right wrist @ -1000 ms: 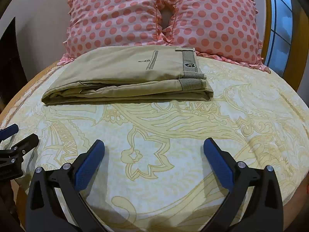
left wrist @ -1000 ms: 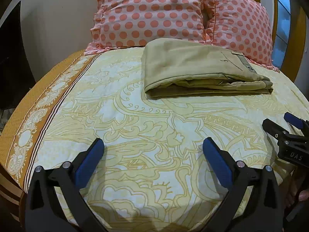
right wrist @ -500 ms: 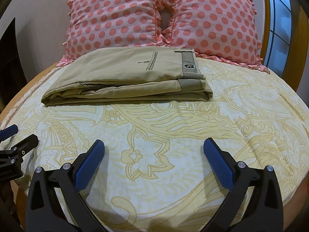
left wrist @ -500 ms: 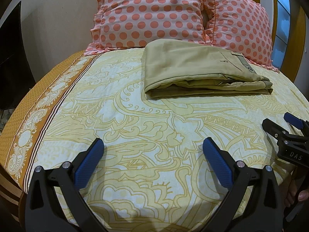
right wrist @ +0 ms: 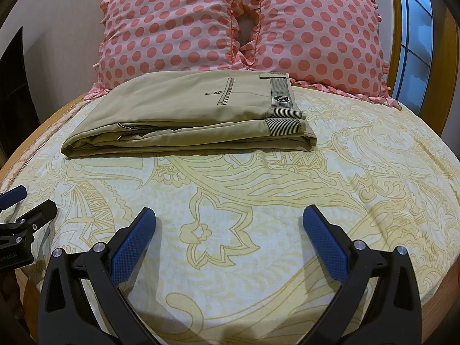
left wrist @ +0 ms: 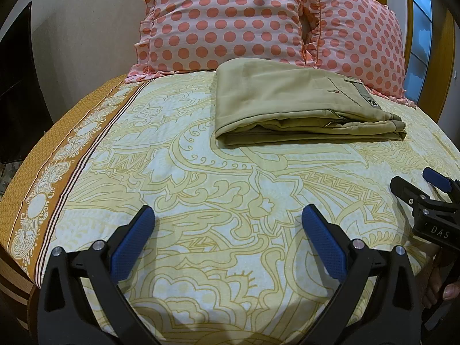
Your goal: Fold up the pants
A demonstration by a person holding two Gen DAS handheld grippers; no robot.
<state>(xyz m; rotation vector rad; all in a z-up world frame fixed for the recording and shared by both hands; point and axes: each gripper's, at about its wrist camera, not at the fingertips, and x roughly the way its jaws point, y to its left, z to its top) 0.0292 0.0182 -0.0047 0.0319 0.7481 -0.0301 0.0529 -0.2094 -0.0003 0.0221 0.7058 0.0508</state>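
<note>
1. Pants [right wrist: 189,115]: folded into a flat stack on the bed [right wrist: 258,201], just before the pillows [right wrist: 178,26].
2. My left gripper [left wrist: 227,230], right gripper [right wrist: 228,230]: both spread, holding nothing, well short of the stack.
3. Step: folding looks finished; next I would only withdraw.

We see both views evenly lit by soft, warm indoor light, sharp throughout with no motion blur. Faint shadows fall on the bedsheet [right wrist: 258,172] beneath the blue fingers [right wrist: 132,241]. Fisheye distortion bows the bed's edges, black vignetting fills the corners, and the window [right wrist: 417,43] shows pale bluish daylight.
</note>
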